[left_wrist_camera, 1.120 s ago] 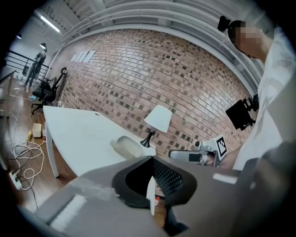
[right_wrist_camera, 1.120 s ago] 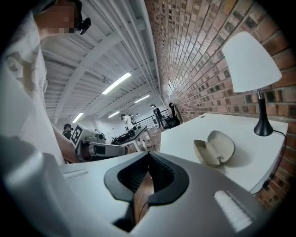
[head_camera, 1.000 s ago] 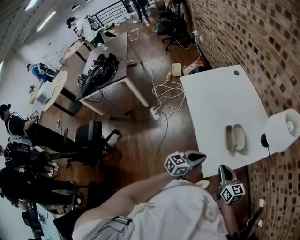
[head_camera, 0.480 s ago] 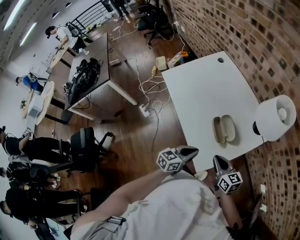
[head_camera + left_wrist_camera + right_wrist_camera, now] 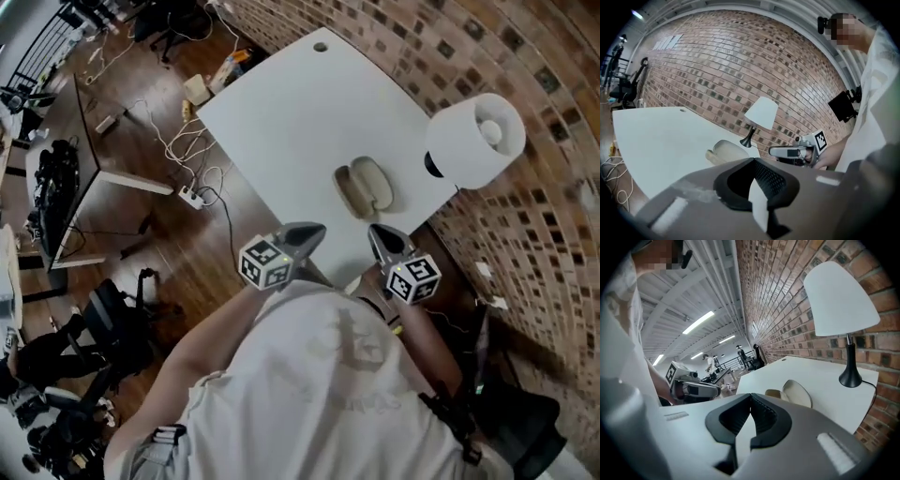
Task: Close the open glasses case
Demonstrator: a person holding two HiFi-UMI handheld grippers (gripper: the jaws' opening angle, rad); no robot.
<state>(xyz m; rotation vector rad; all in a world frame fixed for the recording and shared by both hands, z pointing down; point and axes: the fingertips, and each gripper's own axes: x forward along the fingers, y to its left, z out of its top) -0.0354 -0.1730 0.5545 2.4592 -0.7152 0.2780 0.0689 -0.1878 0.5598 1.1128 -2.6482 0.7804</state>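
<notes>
The open beige glasses case [image 5: 364, 187] lies with both halves spread on the white table [image 5: 291, 112], near its front edge and close to a lamp. My left gripper [image 5: 317, 230] and right gripper [image 5: 376, 232] hover just short of the table's near edge, side by side, pointing at the case. Both are shut with nothing between the pads. In the left gripper view the case [image 5: 724, 151] sits just beyond the closed tips [image 5: 752, 159], with the right gripper [image 5: 794, 151] to its right. In the right gripper view the case [image 5: 794, 392] lies ahead and to the right of the tips [image 5: 750, 397].
A white-shaded lamp [image 5: 473, 141] on a black base stands to the right of the case, against the brick wall [image 5: 525, 56]. Cables and a power strip [image 5: 187, 195] lie on the wood floor left of the table. Desks, chairs and people are further off.
The head view has swung toward the table, so the case now lies close ahead. Both grippers have moved forward to the table's near edge, staying shut.
</notes>
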